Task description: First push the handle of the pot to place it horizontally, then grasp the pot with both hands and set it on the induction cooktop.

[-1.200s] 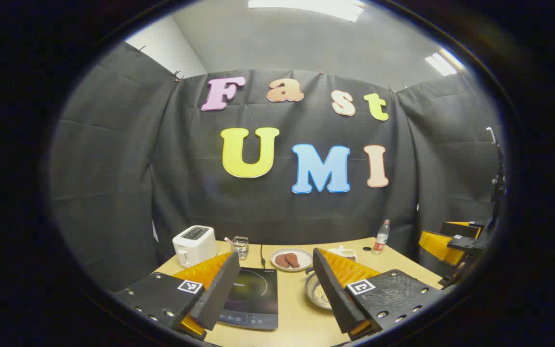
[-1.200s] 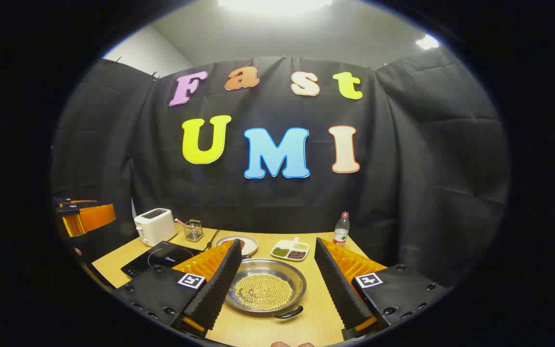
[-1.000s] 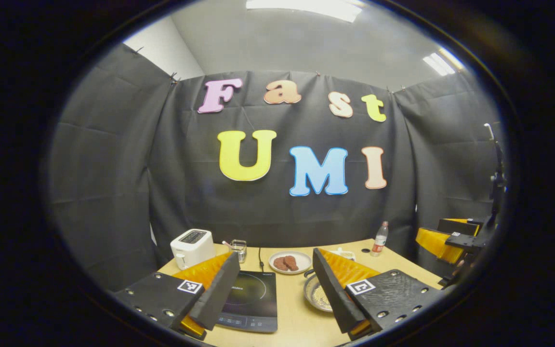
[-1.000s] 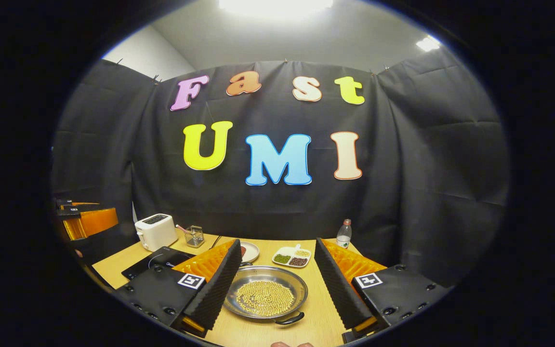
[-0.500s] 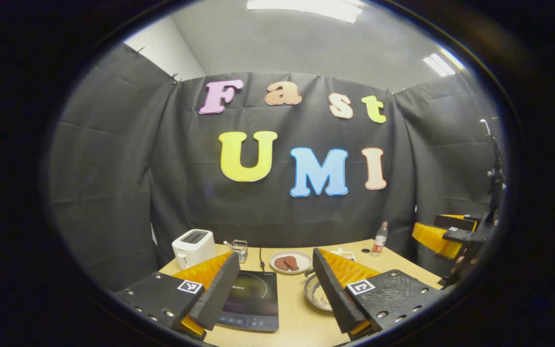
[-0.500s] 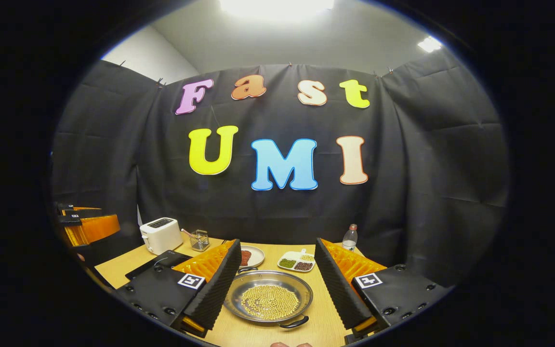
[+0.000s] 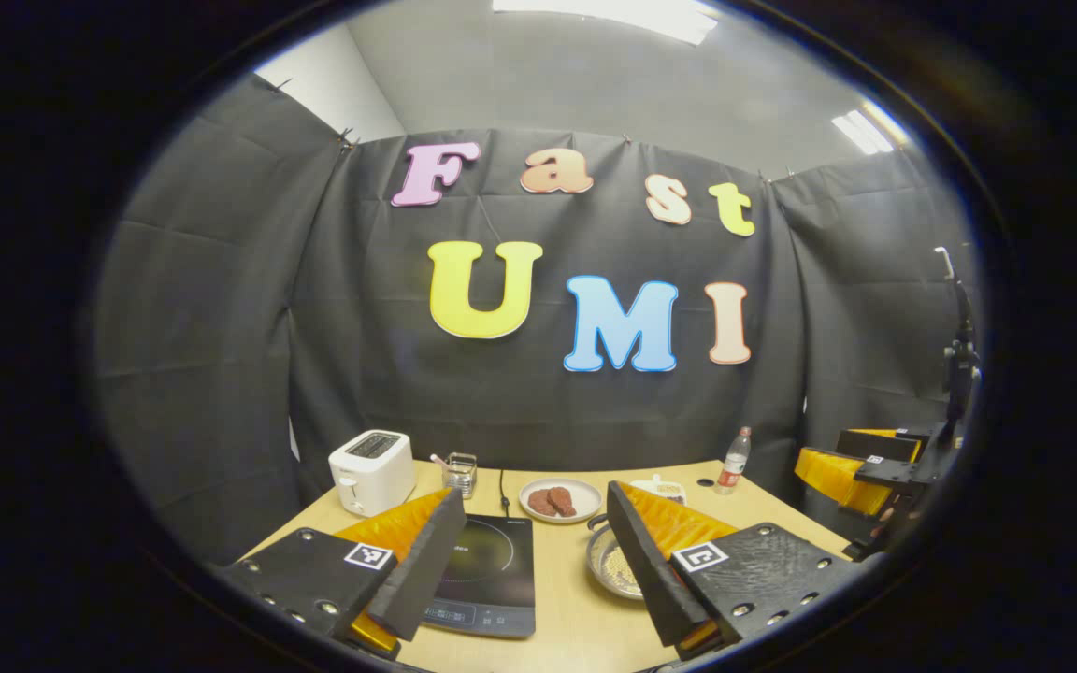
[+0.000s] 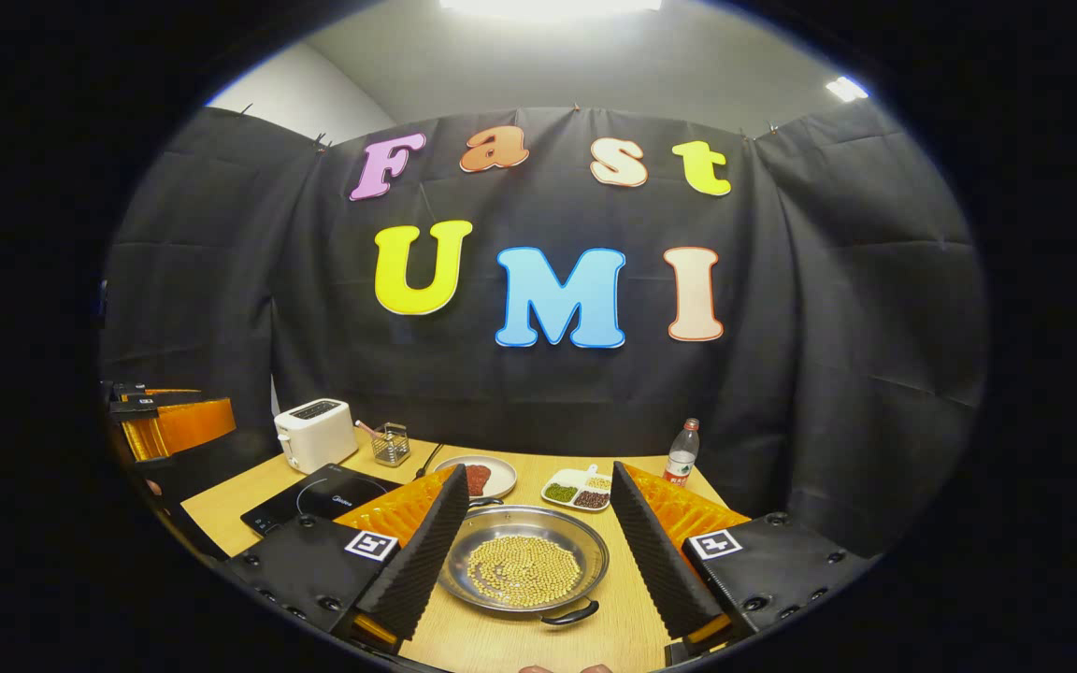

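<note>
The pot (image 8: pixel 524 565) sits on the surface, right of the cooktop (image 8: pixel 319 495), handles lying near-far. The right gripper (image 8: pixel 529 551), released, hovers nearest, framing the pot. The left gripper (image 7: pixel 524 561), also released, faces the cooktop.

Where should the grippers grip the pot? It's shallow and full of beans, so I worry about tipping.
Probably by its two loop handles. The pot sits flat, with one handle at the near rim and the other at the far rim. Once turned sideways, each gripper could come in level from its own side and pinch a handle.
</note>
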A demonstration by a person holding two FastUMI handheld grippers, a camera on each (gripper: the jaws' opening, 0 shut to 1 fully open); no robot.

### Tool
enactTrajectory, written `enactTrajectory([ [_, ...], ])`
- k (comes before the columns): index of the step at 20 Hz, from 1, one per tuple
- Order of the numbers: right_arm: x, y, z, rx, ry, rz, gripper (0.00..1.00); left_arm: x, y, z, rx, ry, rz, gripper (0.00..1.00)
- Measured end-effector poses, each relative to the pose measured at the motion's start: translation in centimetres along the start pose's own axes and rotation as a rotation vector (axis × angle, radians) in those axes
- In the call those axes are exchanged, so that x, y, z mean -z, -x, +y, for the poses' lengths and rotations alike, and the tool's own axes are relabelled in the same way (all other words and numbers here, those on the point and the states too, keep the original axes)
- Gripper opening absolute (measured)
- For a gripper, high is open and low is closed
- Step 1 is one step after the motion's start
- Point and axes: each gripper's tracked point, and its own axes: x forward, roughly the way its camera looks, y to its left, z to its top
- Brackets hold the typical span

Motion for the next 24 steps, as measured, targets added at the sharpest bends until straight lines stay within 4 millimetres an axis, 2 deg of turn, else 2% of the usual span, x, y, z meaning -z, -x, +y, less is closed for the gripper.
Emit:
enactTrajectory([
  [3, 0.9, -0.8, 1.2, -0.044, 0.014, 0.054, 0.97, 0.6, -0.4, 0.4, 0.008, 0.011, 0.009, 0.92],
  [5, 1.7, -1.1, 1.7, -0.064, 0.031, 0.098, 0.94, 1.1, -0.6, 0.7, 0.013, 0.013, 0.017, 0.92],
  [6, 1.9, -1.6, 1.7, -0.068, 0.042, 0.114, 0.82, 1.3, -0.6, 0.8, 0.016, 0.013, 0.021, 0.89],
  [7, 2.3, -1.8, 2.0, -0.077, 0.052, 0.134, 0.79, 1.5, -0.8, 1.0, 0.018, 0.012, 0.024, 0.89],
  [9, 3.0, -2.2, 3.0, -0.101, 0.067, 0.156, 0.59, 2.2, -0.8, 1.3, 0.022, 0.007, 0.037, 0.89],
  [10, 3.3, -2.4, 3.1, -0.104, 0.08, 0.168, 0.48, 2.4, -1.0, 1.5, 0.023, 0.004, 0.042, 0.93],
  [11, 3.8, -2.6, 3.3, -0.115, 0.089, 0.185, 0.42, 2.7, -1.0, 1.6, 0.023, 0.003, 0.047, 0.93],
  [12, 4.4, -2.6, 4.2, -0.145, 0.095, 0.212, 0.27, 2.8, -1.1, 1.8, 0.022, 0.004, 0.053, 0.93],
  [13, 5.1, -2.6, 4.2, -0.14, 0.1, 0.235, 0.24, 3.0, -1.1, 1.9, 0.02, 0.007, 0.058, 0.93],
  [14, 5.7, -2.9, 5.0, -0.165, 0.094, 0.258, 0.09, 3.1, -1.0, 2.1, 0.018, 0.011, 0.06, 0.93],
  [15, 6.6, -2.8, 5.5, -0.196, 0.092, 0.294, 0.03, 3.3, -1.0, 2.3, 0.016, 0.014, 0.061, 0.93],
  [16, 8.0, -3.2, 5.9, -0.216, 0.096, 0.339, 0.02, 3.6, -1.0, 2.5, 0.014, 0.016, 0.065, 0.89],
  [19, 10.9, -3.2, 6.8, -0.253, 0.064, 0.463, 0.02, 4.7, -0.9, 3.3, 0.0, 0.026, 0.083, 0.93],
  [20, 12.0, -3.3, 7.3, -0.269, 0.049, 0.505, 0.02, 4.9, -0.8, 3.7, -0.005, 0.03, 0.086, 0.89],
  [24, 16.3, -2.8, 7.5, -0.286, 0.039, 0.665, 0.02, 6.8, -0.3, 5.1, -0.025, 0.01, 0.121, 0.89],
])
